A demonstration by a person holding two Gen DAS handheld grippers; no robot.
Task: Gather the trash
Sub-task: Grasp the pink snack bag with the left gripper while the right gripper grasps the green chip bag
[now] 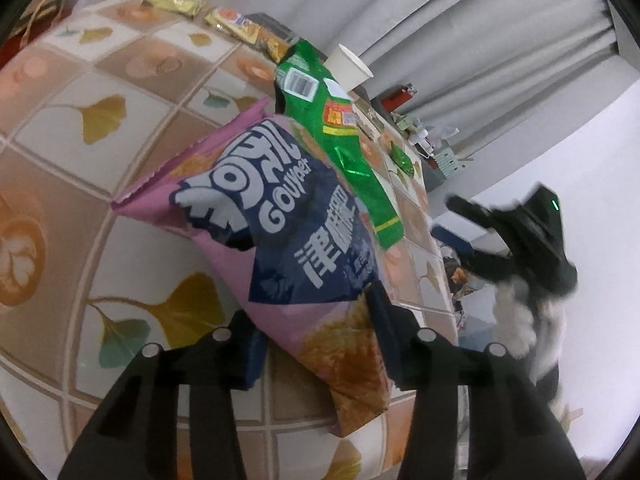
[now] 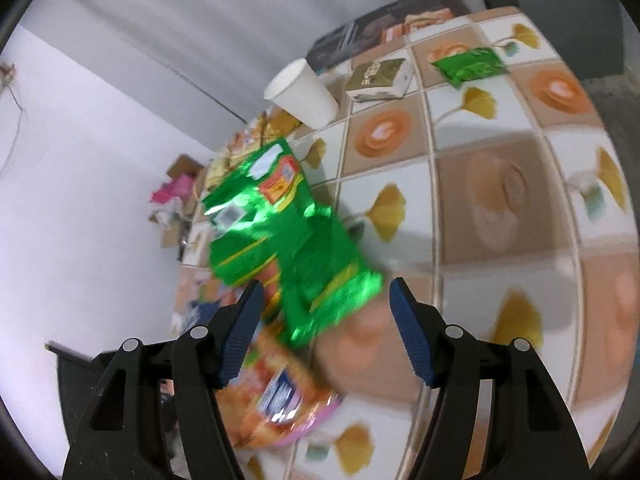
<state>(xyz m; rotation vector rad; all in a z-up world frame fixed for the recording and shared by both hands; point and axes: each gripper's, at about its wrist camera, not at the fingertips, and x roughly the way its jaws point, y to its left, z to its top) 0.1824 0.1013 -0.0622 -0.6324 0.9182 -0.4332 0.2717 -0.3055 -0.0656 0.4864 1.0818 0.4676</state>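
Note:
My left gripper [image 1: 316,332] is shut on a pink and navy snack bag [image 1: 288,240] and holds it above the tiled table [image 1: 80,184]. A long green foil bag [image 1: 344,140] lies just behind it. In the right wrist view the green foil bag [image 2: 296,240] lies in front of my right gripper [image 2: 326,300], which is open, with its fingers either side of the bag's near end. The pink snack bag [image 2: 280,392] shows blurred below it. The right gripper [image 1: 520,232] also appears in the left wrist view, off the table's right edge.
A white paper cup [image 2: 304,94] stands at the table's far edge. A small olive box [image 2: 378,78] and a small green wrapper [image 2: 470,66] lie further along. Yellow snack packets [image 1: 176,0] lie at the far end. A cluttered floor lies beyond the edge.

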